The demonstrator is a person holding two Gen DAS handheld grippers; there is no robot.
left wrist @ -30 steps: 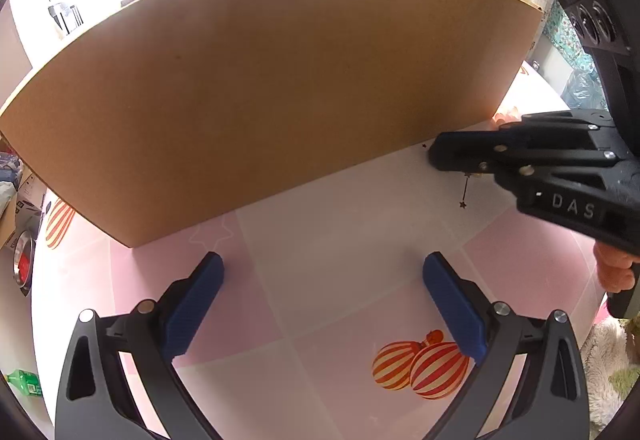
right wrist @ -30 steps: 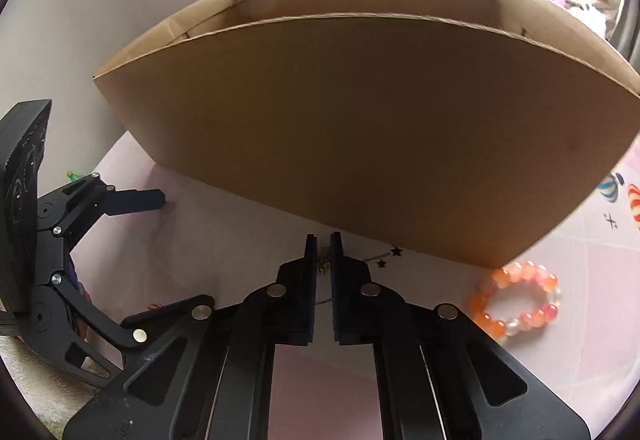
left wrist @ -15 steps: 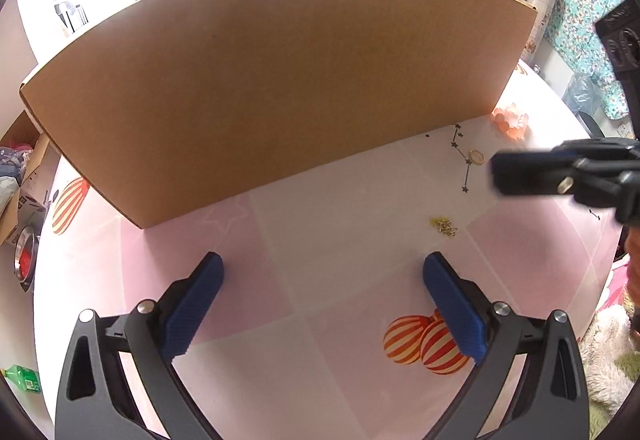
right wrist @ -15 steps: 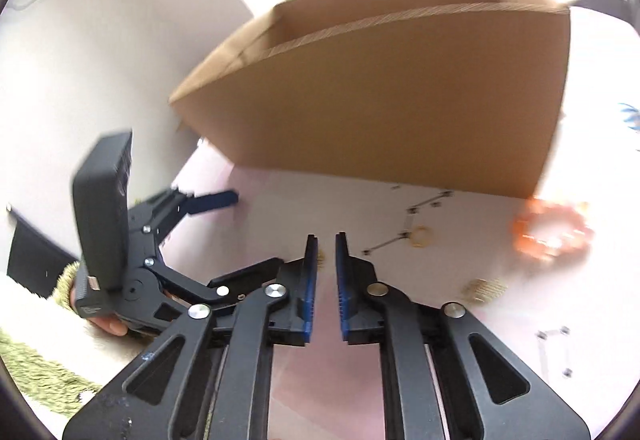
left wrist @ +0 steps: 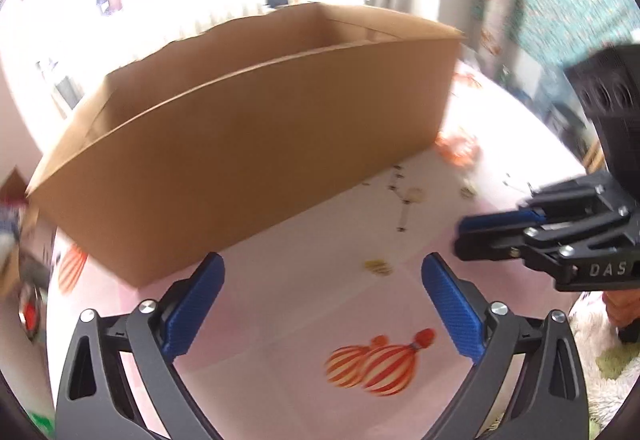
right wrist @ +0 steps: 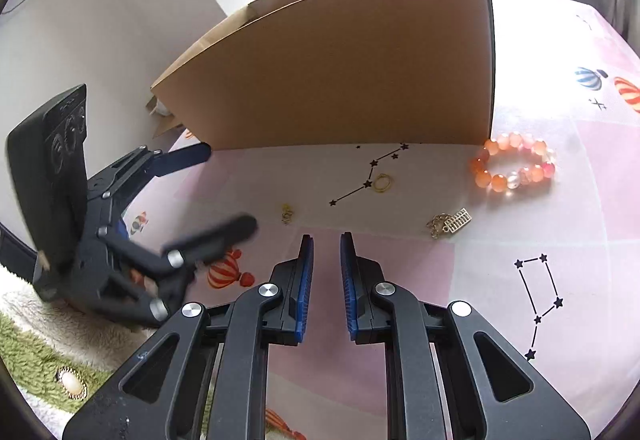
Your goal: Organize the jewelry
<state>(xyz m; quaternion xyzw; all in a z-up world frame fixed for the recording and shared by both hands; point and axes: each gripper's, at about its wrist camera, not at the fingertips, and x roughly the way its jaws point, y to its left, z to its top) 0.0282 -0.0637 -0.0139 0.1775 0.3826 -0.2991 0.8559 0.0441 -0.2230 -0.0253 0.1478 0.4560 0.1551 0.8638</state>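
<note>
**Both claws empty over scattered jewelry**

Right claw point(right wrist: 325, 240) hovers with a narrow gap, nothing between the pads. Left claw point(left wrist: 322, 268) is wide, closing slightly, empty too. On the table point(right wrist: 520, 240): a small gold piece point(right wrist: 287, 214) just ahead, ring point(right wrist: 383, 183), gold chain point(right wrist: 450, 223), bead bracelet point(right wrist: 514, 168) beside the box point(right wrist: 340, 72).
</note>
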